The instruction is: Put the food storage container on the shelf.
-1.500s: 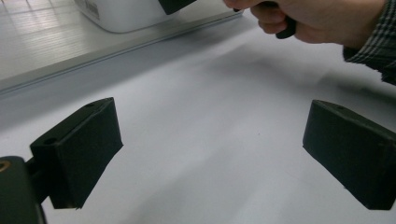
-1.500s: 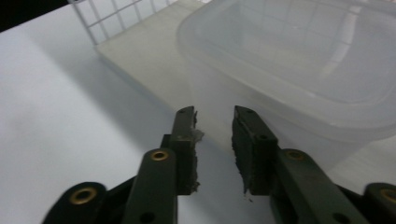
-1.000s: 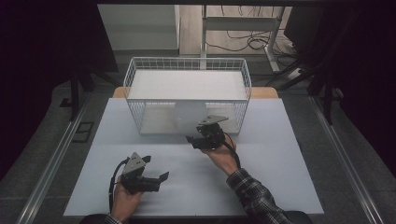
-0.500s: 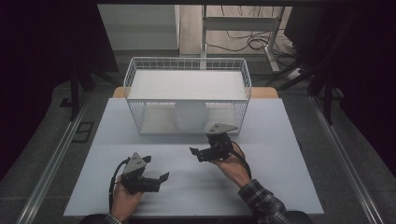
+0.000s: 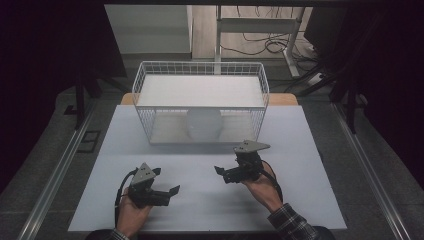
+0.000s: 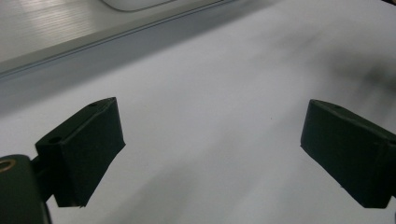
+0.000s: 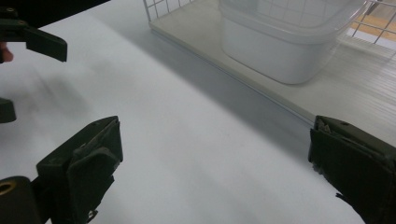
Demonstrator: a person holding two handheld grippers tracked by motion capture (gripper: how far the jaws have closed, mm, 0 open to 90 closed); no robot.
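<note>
**Right claw drawn back from basket, container left inside**

The right claw (image 5: 226,173) has come away from the white wire basket (image 5: 200,102) toward the person's side of the white tabletop (image 5: 310,165). Its jaws have just been opening and now stand wide apart with nothing between them. The white translucent plastic container (image 5: 203,123) sits inside the basket, against its near wall and upright, well apart from both claws. The left claw (image 5: 170,192) rests nearer the person than the basket, jaws apart and empty, unmoved. Judgement: the placing looks complete; the withdrawal reads as a release.
</note>
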